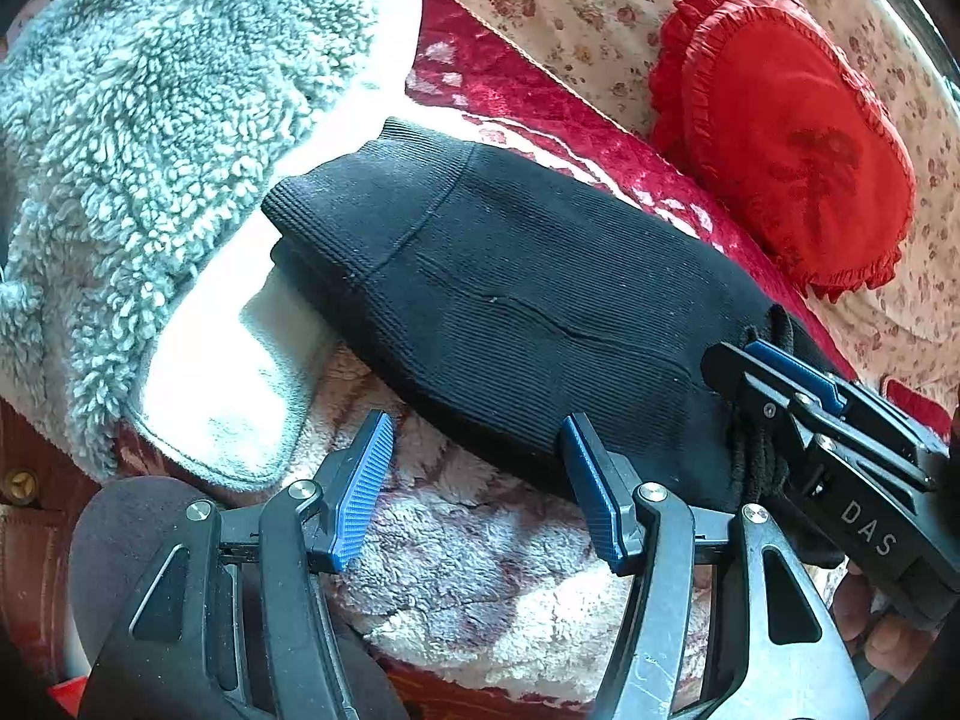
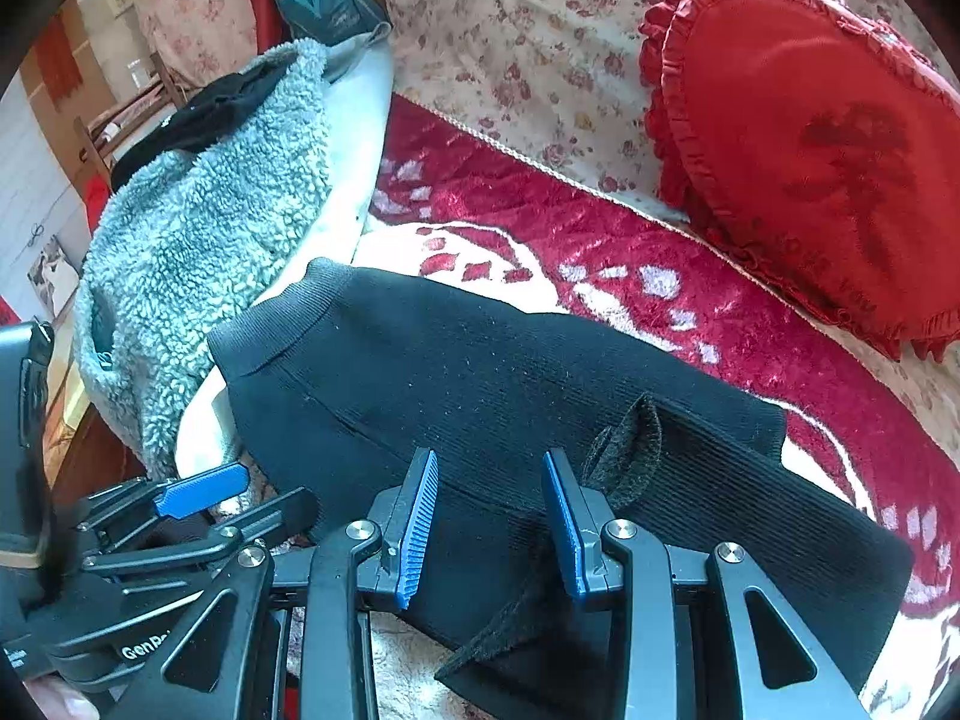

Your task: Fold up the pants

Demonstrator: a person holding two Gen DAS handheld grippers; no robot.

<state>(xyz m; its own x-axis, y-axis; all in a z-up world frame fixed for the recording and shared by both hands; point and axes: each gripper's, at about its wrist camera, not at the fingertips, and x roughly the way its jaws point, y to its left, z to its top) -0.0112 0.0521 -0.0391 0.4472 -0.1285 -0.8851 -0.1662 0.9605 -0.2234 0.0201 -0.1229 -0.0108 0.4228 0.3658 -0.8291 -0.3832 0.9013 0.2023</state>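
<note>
Black ribbed knit pants (image 1: 516, 294) lie folded lengthwise on a red and white plush blanket (image 2: 600, 240); they fill the lower middle of the right wrist view (image 2: 480, 372). My left gripper (image 1: 477, 462) is open and empty at the pants' near edge. My right gripper (image 2: 489, 501) is open over the pants' near part, beside a black drawstring loop (image 2: 630, 450). It also shows at the right of the left wrist view (image 1: 774, 378), resting on the pants' end. The left gripper shows at the lower left of the right wrist view (image 2: 201, 489).
A pale green fleece garment (image 1: 138, 138) lies to the left of the pants, partly under their far end. A red heart-shaped frilled cushion (image 2: 822, 138) leans on the floral backrest (image 2: 510, 48) at the right. A wooden chair (image 2: 120, 120) stands far left.
</note>
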